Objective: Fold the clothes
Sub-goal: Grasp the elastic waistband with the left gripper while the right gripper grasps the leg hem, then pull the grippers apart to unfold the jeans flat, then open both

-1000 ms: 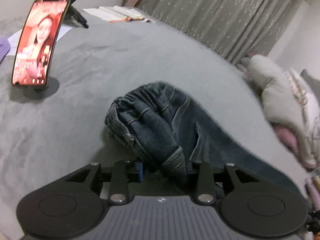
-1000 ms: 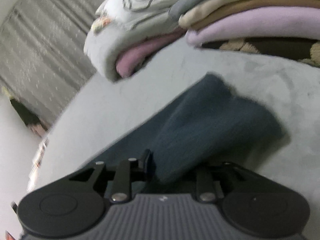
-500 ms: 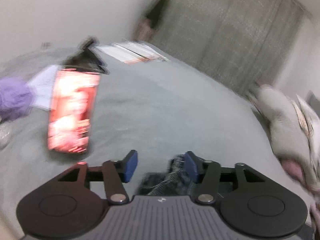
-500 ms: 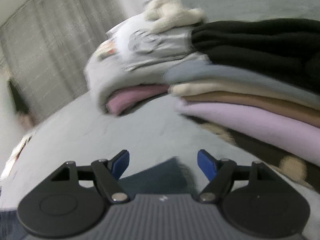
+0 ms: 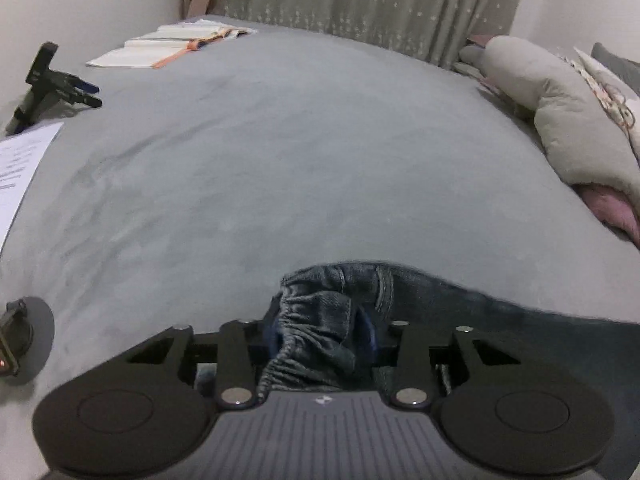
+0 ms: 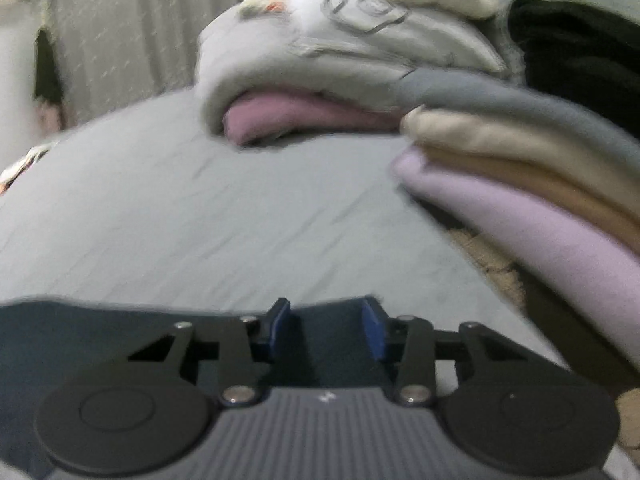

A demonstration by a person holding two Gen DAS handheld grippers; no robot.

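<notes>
Dark blue jeans (image 5: pixel 440 300) lie on the grey bedcover (image 5: pixel 280 140) and run off to the right. Their gathered waistband is bunched between the jaws of my left gripper (image 5: pixel 320 330), which are closing and pressing on the denim. In the right wrist view a flat end of the jeans (image 6: pixel 100 332) lies under my right gripper (image 6: pixel 326 320). Its blue pads (image 6: pixel 280 320) stand apart and are closing, with denim in the gap between them but not pinched. This view is blurred.
Folded lilac, tan and grey clothes (image 6: pixel 520 184) are stacked at the right, with a grey and pink pile (image 6: pixel 320 60) behind. Left of the jeans are a phone stand (image 5: pixel 24 340), a paper sheet (image 5: pixel 20 160), a black holder (image 5: pixel 44 80) and an open book (image 5: pixel 172 44).
Both grippers let go of the denim, opened wide half a second ago, then narrowed again. The left one shifted, so the phone slid to the left edge, and gripped the waistband.
</notes>
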